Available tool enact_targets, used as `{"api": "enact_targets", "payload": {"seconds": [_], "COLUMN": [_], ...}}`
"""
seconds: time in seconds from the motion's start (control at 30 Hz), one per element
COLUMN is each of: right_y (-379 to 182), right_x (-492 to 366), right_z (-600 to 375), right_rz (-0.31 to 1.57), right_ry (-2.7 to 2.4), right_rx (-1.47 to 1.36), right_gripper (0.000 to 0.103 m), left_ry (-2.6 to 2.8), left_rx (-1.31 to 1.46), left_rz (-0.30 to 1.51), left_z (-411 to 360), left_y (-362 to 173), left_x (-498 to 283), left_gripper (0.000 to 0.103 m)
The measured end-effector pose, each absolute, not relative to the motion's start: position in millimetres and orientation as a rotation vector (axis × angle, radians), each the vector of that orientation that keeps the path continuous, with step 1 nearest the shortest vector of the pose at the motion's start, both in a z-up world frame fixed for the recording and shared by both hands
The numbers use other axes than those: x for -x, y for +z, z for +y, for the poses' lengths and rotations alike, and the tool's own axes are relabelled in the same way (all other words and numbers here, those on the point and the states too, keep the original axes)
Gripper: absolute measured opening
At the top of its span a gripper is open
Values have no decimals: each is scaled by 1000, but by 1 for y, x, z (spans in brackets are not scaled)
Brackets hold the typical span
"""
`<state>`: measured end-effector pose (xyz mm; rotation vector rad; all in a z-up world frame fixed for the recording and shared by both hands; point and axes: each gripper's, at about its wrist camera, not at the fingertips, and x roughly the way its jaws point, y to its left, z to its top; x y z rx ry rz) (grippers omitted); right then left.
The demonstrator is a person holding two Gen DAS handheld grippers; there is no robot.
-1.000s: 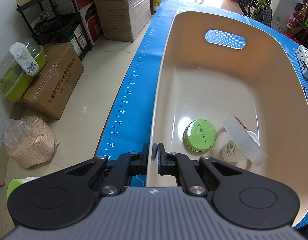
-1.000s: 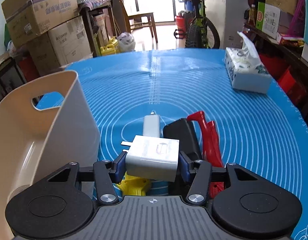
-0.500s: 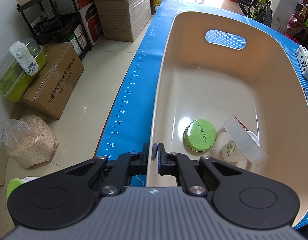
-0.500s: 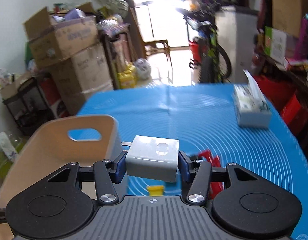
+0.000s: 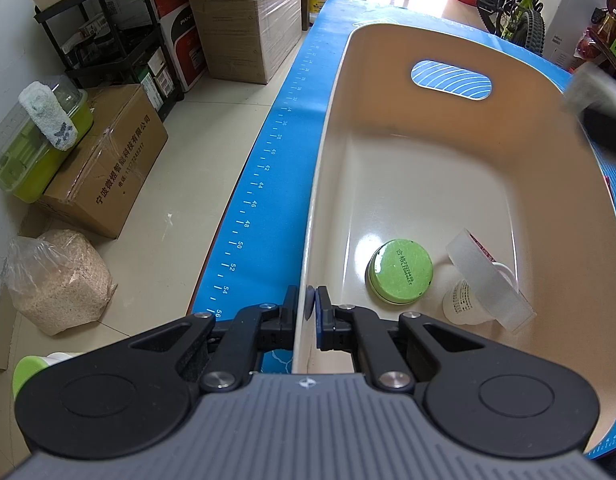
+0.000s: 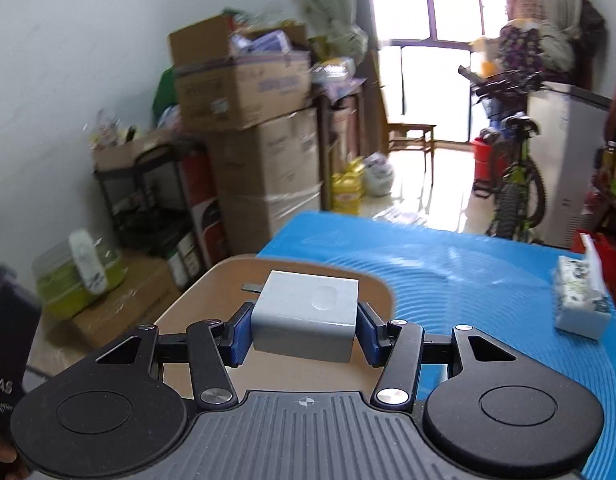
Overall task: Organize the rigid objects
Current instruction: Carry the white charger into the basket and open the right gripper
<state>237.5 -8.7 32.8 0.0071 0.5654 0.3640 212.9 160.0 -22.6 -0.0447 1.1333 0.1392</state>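
Carrying a white charger (image 6: pixel 305 316) clamped between its pads, the right tool (image 6: pixel 303 330) hangs above the near end of the beige bin (image 5: pixel 448 184) on the blue worktop (image 6: pixel 468 264). The left tool (image 5: pixel 311 306) is pinched shut on the bin's rim, steadying it. Next, likely, the charger must go lower, clear of the green tin (image 5: pixel 400 271) and tape roll (image 5: pixel 490 284), before release.

I read ruler numbers 36 to 56 in white along the blue mat edge (image 5: pixel 263 184), left of and beyond my left jaws. The cardboard box (image 5: pixel 107 168), far left of them, carries Chinese print: 宁波微烟智能科技有限公司. Right of them, the green lid (image 5: pixel 400 270) bears a stamped code I cannot resolve. Left of my right jaws, a black device (image 6: pixel 3 364) reads "DAS".
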Motion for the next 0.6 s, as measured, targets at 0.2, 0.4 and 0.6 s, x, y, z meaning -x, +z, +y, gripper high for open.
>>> {"api": "enact_targets", "payload": {"seconds": [0.2, 0.4, 0.6], "right_y": [6, -21, -35], "right_x": [-239, -247, -249], "right_z": [25, 35, 47], "right_rz": [668, 796, 884], "right_ry": [410, 416, 431], "right_rx": [45, 53, 121], "right_gripper": [58, 58, 58], "left_ry": [139, 140, 142], "left_rx": [47, 44, 40], "left_rz": [1132, 1132, 1132], "left_z": [160, 159, 159], "left_y": [-23, -23, -24], "left_x": [-213, -213, -214], "left_gripper": [9, 9, 9]}}
